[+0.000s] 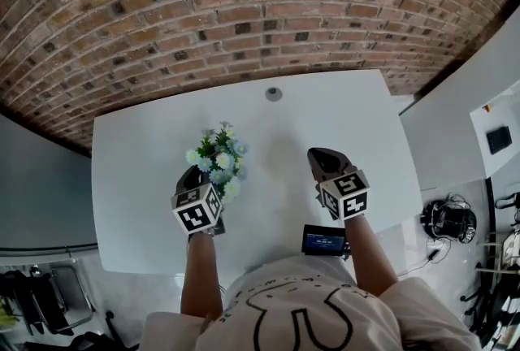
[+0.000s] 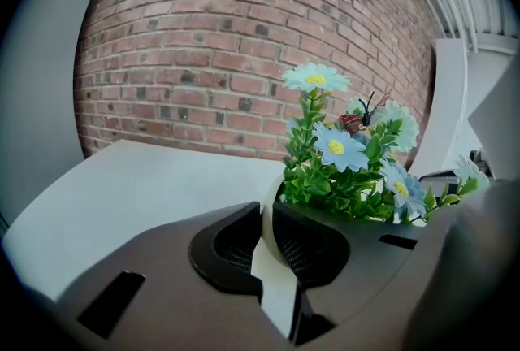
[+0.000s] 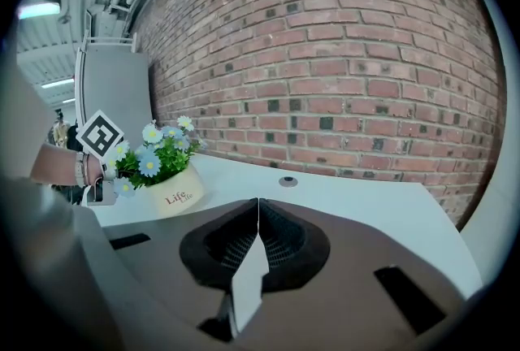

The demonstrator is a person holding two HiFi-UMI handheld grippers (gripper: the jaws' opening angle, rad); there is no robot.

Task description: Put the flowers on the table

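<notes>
A cream pot of pale blue and white flowers (image 1: 218, 161) stands left of centre on the white table (image 1: 325, 118). In the right gripper view the pot (image 3: 172, 197) appears to rest on the tabletop, with "Life" printed on it. My left gripper (image 1: 195, 176) is at the pot's near side. In its own view the left gripper (image 2: 268, 231) is shut on the pot's rim (image 2: 266, 199), with the flowers (image 2: 337, 150) just beyond. My right gripper (image 1: 325, 158) hovers to the right of the pot, apart from it. In its own view the right gripper (image 3: 258, 215) is shut and holds nothing.
A round grommet (image 1: 274, 93) sits near the table's far edge, below the brick wall (image 1: 244, 0). A small device with a screen (image 1: 323, 240) lies at the near edge. White panels (image 1: 455, 106) and cables (image 1: 447, 219) stand off to the right.
</notes>
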